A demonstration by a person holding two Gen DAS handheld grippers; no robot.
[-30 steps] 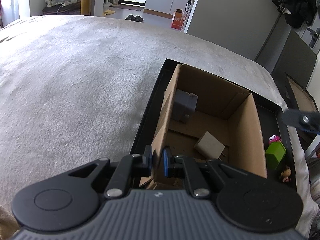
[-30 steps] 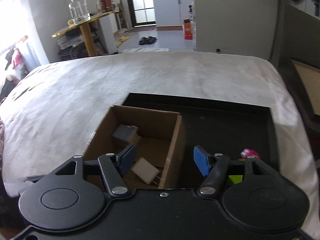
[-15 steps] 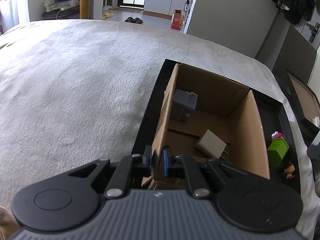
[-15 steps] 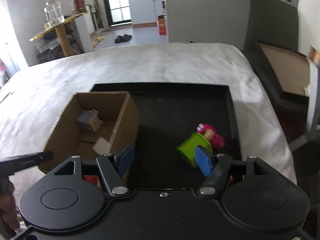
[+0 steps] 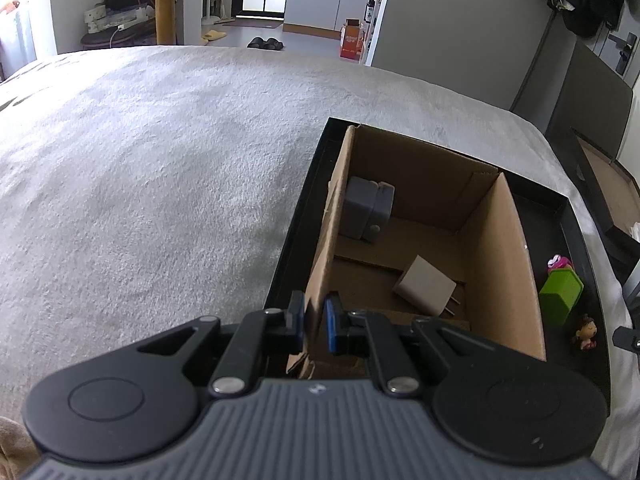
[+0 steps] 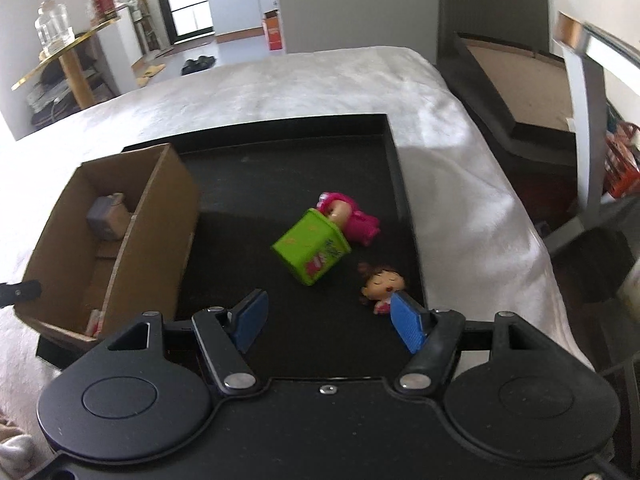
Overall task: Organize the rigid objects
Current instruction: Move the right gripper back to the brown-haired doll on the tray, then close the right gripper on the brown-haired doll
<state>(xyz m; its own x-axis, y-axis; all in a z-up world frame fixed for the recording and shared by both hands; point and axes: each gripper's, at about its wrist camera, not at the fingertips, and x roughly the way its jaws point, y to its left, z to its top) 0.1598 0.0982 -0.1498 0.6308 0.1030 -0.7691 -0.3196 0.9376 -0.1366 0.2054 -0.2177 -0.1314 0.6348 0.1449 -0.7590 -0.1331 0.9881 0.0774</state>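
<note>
My left gripper is shut on the near left wall of an open cardboard box that stands in a black tray. Inside the box lie a grey block and a white charger plug. My right gripper is open and empty, low over the tray. Ahead of it lie a green box, a pink doll behind it, and a small brown-haired doll beside the right fingertip. The box also shows in the right wrist view.
The tray rests on a grey-white blanket. A dark framed board leans at the right. A gold table with a glass jar stands far back left.
My right gripper has swung right from the cardboard box to over the toys in the tray. The left gripper keeps its hold on the box wall.
</note>
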